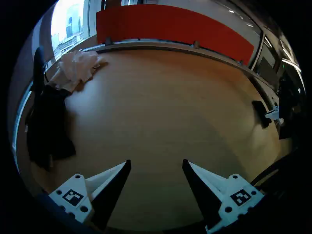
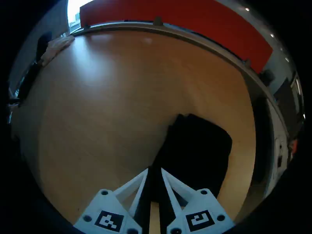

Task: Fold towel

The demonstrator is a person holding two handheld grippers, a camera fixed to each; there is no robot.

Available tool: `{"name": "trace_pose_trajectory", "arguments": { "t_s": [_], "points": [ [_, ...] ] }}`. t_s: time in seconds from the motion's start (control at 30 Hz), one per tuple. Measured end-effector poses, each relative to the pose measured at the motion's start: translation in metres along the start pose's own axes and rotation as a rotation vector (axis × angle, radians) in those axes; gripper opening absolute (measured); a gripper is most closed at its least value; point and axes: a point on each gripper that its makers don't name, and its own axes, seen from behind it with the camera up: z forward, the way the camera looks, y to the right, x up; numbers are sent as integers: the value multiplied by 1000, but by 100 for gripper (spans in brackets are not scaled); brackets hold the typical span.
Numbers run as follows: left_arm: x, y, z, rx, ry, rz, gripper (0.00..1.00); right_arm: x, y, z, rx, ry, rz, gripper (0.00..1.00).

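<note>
**Towel pinched on the right, left gripper free**

Grip first. In the right gripper view my right gripper [image 2: 155, 173] sits at the bottom centre of the frame with its fingers drawn almost together. The narrow near end of the dark towel [image 2: 199, 152] runs right into them, so I read it as clamped on that edge. The rest of the towel lies spread in a rough slab across the lower right of the frame, flat on the wooden bench [image 2: 97, 117].

In the left gripper view my left gripper [image 1: 156, 163] has its fingers wide apart at the bottom of the frame, holding nothing, with bare bench ahead of it. A heap of pale cloths [image 1: 76, 68] sits in the upper left, a dark cloth [image 1: 48, 124] lies below it at the left edge, and a red panel [image 1: 175, 27] runs along the top.

I judge this as the start of a fold, with one edge taken and the cloth not yet doubled. The next move calls for the left gripper to take a matching corner, so both can carry the edge over evenly.
</note>
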Motion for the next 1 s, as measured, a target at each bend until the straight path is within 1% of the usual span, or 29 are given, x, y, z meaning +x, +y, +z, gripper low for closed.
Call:
{"name": "trace_pose_trajectory", "arguments": {
  "t_s": [0.3, 0.57, 0.77, 1.0],
  "points": [
    [2, 2, 1, -8, 9, -1, 98, 9, 4, -13, -1, 25, -7, 8],
    [4, 4, 2, -14, 15, 2, 98, 19, 11, -30, -15, 50, -17, 8],
    [6, 5, 3, -16, 17, 4, 98, 27, 18, -41, -25, 72, -13, 8],
    [7, 5, 3, -19, 20, 5, 98, 30, 23, -49, -35, 82, -21, 8]
  ]
}}
